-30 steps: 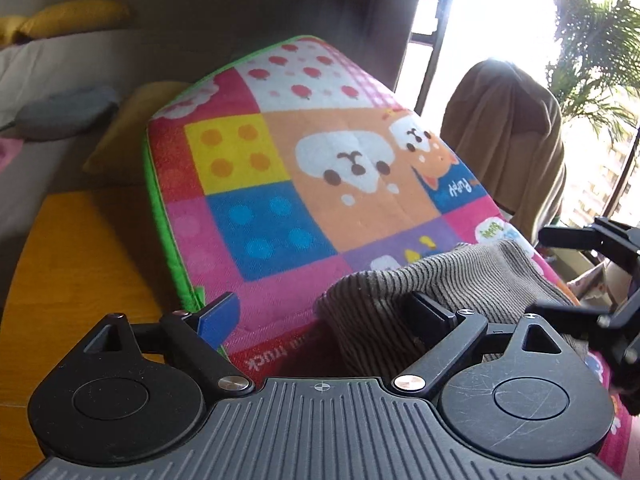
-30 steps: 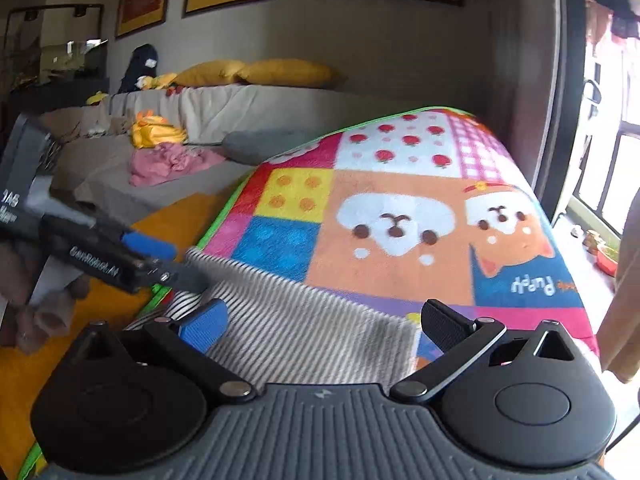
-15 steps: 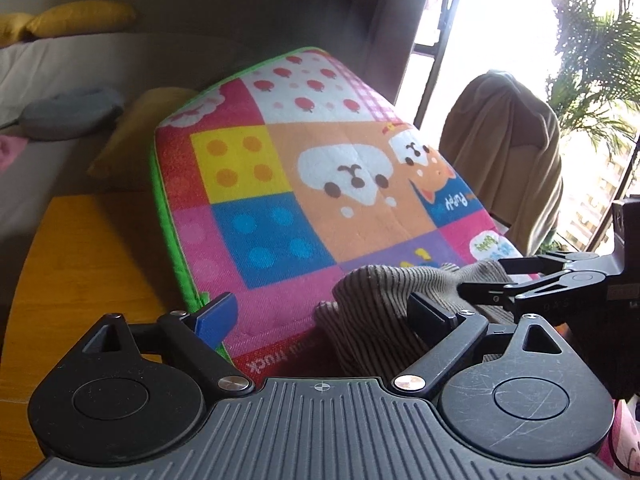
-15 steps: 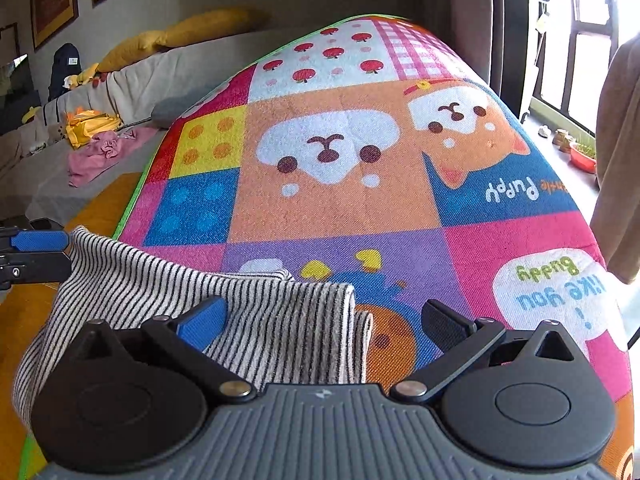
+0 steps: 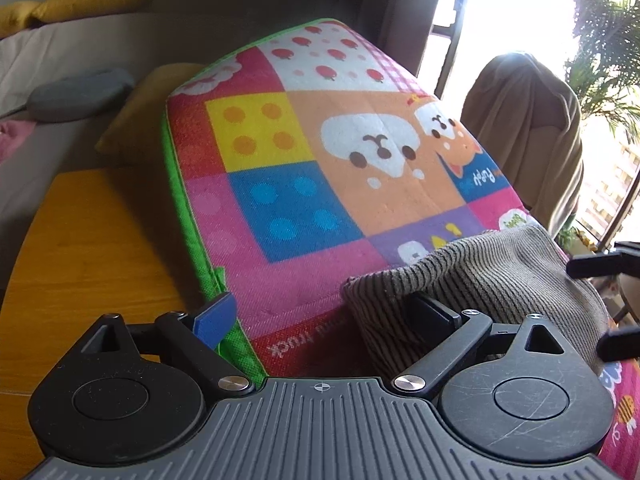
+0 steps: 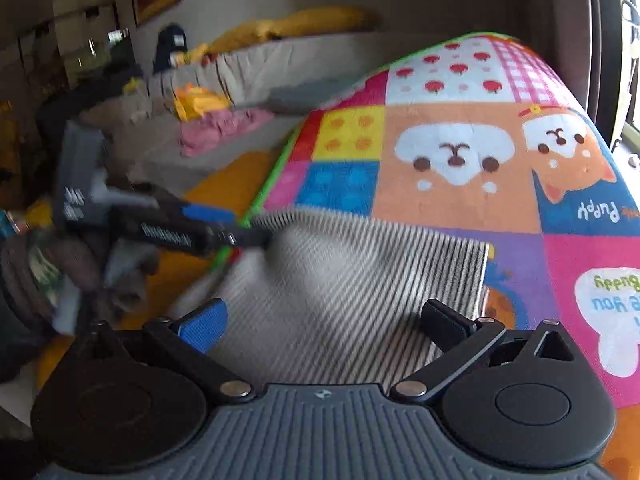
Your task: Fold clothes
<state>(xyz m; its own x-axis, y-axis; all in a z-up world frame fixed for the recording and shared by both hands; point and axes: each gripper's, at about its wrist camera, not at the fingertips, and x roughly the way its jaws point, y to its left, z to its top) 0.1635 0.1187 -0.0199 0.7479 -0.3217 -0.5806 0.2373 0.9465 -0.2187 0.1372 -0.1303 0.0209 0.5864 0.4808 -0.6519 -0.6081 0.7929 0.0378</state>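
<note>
My left tongs (image 5: 320, 316) stand wide apart, gripping nothing — the grey-and-black striped ribbed knit garment (image 5: 480, 280) lies bunched against their right finger, on the colourful cartoon-printed play mat (image 5: 320, 168). My right tongs (image 6: 324, 320) are likewise spread apart, with the same striped cloth (image 6: 360, 280) spread flat just ahead between their fingers. In the right view, my left tongs' tips (image 6: 240, 236) sit at the cloth's far-left corner, blurred. I judge the risk is this: neither pair pinches fabric, so the loose knit may slump off the mat's green-trimmed edge — or a hasty closing could catch just one layer and skew the fold.
</note>
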